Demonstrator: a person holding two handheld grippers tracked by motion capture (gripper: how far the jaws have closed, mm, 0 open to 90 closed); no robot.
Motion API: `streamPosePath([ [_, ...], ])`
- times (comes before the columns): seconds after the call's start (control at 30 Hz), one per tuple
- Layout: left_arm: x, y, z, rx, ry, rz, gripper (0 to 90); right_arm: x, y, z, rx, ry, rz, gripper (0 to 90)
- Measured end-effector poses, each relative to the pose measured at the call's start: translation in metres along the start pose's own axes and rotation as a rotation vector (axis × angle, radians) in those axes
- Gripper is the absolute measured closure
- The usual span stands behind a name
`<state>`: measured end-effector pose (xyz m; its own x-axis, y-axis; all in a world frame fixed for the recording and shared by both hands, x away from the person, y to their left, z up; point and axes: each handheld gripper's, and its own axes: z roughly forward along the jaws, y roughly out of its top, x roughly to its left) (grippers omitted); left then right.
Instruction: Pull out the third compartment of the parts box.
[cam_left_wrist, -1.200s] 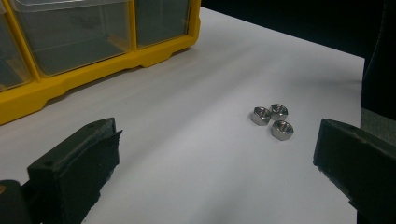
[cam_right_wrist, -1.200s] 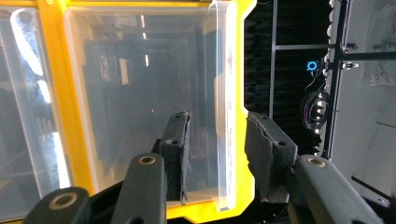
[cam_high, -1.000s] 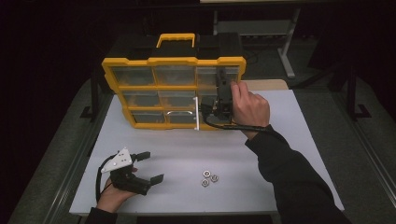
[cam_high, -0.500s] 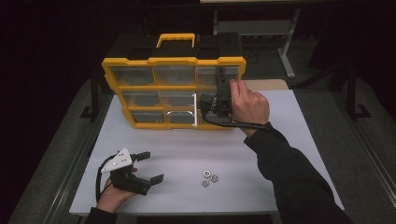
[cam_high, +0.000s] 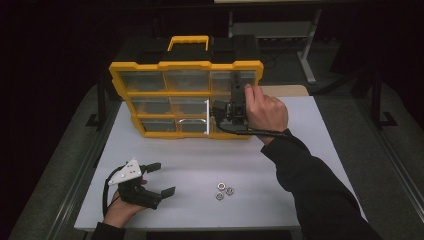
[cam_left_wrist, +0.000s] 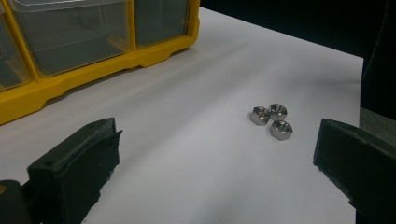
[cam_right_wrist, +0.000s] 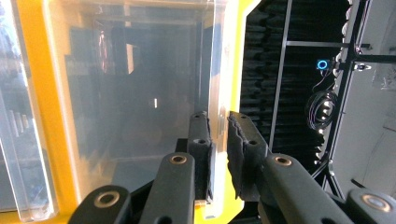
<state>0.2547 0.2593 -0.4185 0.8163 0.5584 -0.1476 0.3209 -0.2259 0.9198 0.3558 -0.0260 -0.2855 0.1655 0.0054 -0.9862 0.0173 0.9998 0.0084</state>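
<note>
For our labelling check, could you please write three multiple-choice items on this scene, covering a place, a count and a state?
1. Where do the hex nuts lie?
A. inside a bin
B. on the white table
C. between the left gripper's pads

2. How many nuts are there?
A. two
B. three
C. five

3. What is the right gripper doing?
A. closed on the clear bin wall of the yellow organizer
B. hanging open
C. holding a nut

B: the nuts rest on the tabletop before the left gripper.
B: three show together.
A: its pads, just closing, pinch the clear wall.
</note>
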Motion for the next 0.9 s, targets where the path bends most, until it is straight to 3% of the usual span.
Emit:
streamPosePath([
  [0.9, -0.0005, -0.0002, -0.0003, -0.002, 0.000, -0.008, 0.0, 0.0012, 0.0017, -0.0056, 0.010, -0.006, 0.011, 80.1],
])
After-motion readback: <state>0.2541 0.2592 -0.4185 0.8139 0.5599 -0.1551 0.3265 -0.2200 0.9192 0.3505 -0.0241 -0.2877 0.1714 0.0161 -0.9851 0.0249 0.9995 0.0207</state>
